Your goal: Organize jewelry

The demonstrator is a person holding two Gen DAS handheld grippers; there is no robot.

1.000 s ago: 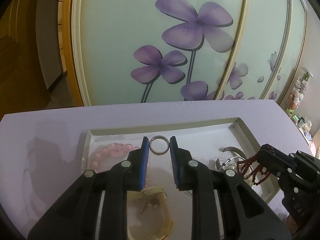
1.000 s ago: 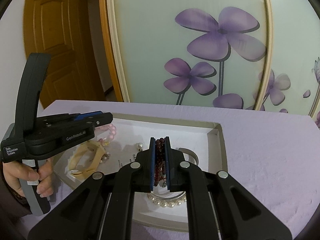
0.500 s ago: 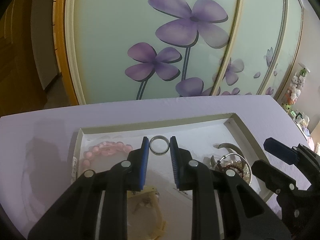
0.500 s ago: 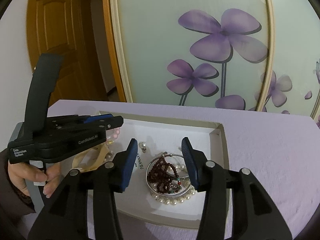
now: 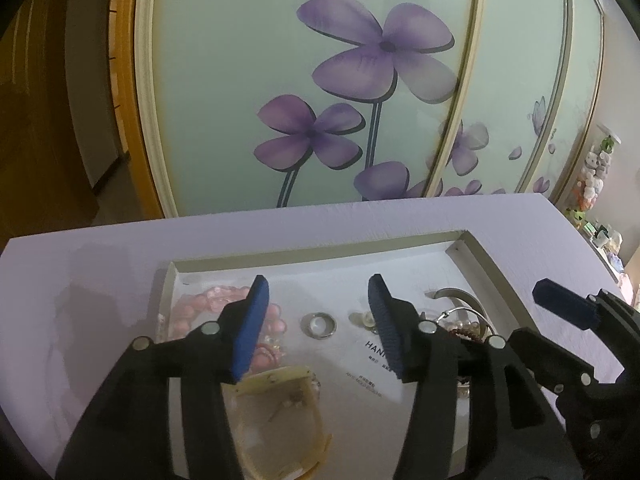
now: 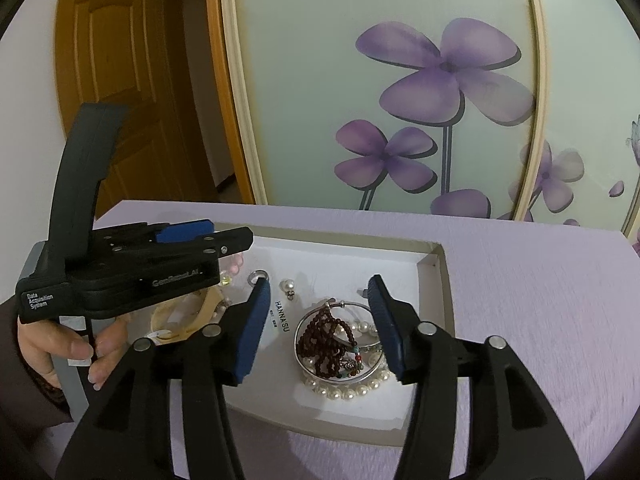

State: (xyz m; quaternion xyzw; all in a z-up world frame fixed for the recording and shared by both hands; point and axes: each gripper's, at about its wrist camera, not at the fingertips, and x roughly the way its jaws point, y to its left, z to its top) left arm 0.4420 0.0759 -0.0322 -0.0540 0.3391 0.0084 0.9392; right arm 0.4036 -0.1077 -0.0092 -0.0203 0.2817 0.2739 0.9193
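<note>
A shallow white tray lies on the lilac table. In it are a silver ring, a pink bead bracelet, a cream bangle, pearl earrings, and a dark red bead string resting inside a silver bangle on a pearl strand. My left gripper is open, hovering over the ring. My right gripper is open and empty above the bead pile.
Behind the table stands a glass wardrobe door painted with purple flowers. A brown wooden door is at the far left. Small toys hang at the far right. Bare lilac tabletop lies right of the tray.
My right gripper opened and dropped the dark red bead string onto the silver bangle. My left gripper then opened wide, with the ring lying in the tray beneath it.
</note>
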